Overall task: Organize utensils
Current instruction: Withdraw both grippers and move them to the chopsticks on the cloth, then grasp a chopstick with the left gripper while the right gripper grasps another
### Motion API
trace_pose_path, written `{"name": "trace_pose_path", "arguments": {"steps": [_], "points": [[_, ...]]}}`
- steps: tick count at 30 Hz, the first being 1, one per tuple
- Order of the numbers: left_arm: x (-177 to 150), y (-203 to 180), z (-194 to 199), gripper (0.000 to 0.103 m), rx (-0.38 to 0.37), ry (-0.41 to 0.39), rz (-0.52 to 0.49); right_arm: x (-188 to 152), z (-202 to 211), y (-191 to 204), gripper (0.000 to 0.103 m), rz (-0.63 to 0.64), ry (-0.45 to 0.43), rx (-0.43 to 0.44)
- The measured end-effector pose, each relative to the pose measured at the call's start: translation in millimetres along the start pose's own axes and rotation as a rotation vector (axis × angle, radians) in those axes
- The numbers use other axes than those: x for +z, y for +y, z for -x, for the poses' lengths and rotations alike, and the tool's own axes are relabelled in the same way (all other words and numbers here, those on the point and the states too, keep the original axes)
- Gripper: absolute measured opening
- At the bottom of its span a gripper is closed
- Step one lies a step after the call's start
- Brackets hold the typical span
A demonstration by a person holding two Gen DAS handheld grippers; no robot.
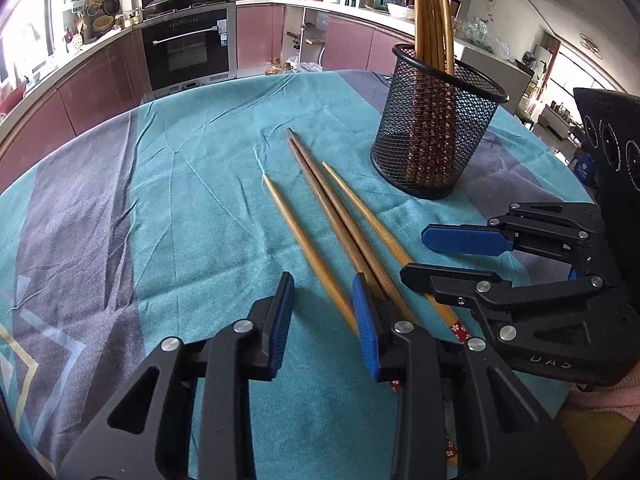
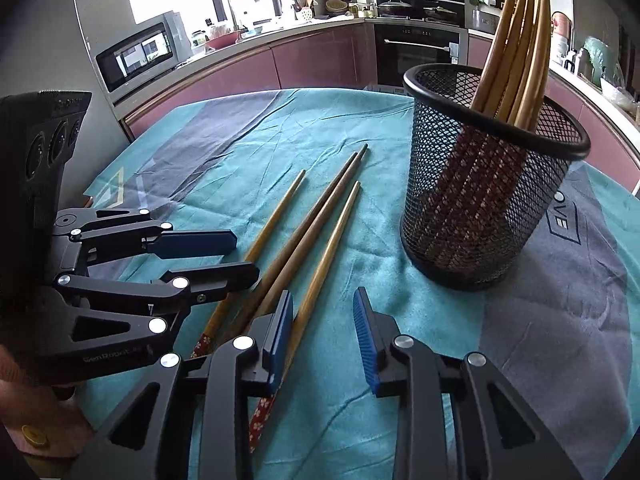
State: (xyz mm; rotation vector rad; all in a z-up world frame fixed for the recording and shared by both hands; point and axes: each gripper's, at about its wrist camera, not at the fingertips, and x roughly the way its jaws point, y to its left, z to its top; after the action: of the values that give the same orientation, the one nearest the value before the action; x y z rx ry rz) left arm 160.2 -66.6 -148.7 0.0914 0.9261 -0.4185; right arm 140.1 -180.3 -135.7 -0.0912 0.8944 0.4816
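Several wooden chopsticks (image 1: 340, 216) lie side by side on the teal tablecloth, tips pointing away; they also show in the right wrist view (image 2: 316, 224). A black mesh holder (image 1: 436, 128) stands behind them on the right with several chopsticks upright in it, and shows in the right wrist view (image 2: 488, 184). My left gripper (image 1: 322, 292) is open and empty, low over the handle ends of the chopsticks. My right gripper (image 2: 322, 308) is open and empty, just right of the chopsticks. Each gripper appears in the other's view: the right gripper (image 1: 416, 252) and the left gripper (image 2: 244, 254).
The round table (image 1: 100, 200) carries a teal and grey cloth. Kitchen counters, an oven (image 1: 188, 52) and a microwave (image 2: 136, 50) stand beyond the table's far edge.
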Motion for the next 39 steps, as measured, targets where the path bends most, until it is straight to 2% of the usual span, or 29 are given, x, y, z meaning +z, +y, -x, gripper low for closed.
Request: {"name": "trace_pose_path", "arguments": {"steps": [5, 10, 16, 23, 39], "points": [[7.7, 4.5, -5.0, 0.023, 0.001, 0.005, 0.021, 6.2, -5.9, -0.6, 0.027, -0.005, -0.007, -0.01], [9.6, 6.8, -7.8, 0.014, 0.004, -0.003, 0.052, 7.5, -6.9, -6.1, 0.011, -0.039, -0.014, -0.01], [6.5, 13.6, -7.1, 0.008, -0.01, -0.015, 0.117, 4.2, -4.1, -15.4, 0.006, -0.104, -0.025, 0.025], [1.9, 15.2, 5.0, 0.008, -0.023, -0.038, 0.13, 1.6, 5.3, -22.0, 0.006, -0.125, -0.037, 0.053], [7.9, 6.2, 52.8, 0.008, -0.164, -0.125, 0.112, 7.5, 48.3, -19.0, 0.006, -0.108, -0.146, 0.151]]}}
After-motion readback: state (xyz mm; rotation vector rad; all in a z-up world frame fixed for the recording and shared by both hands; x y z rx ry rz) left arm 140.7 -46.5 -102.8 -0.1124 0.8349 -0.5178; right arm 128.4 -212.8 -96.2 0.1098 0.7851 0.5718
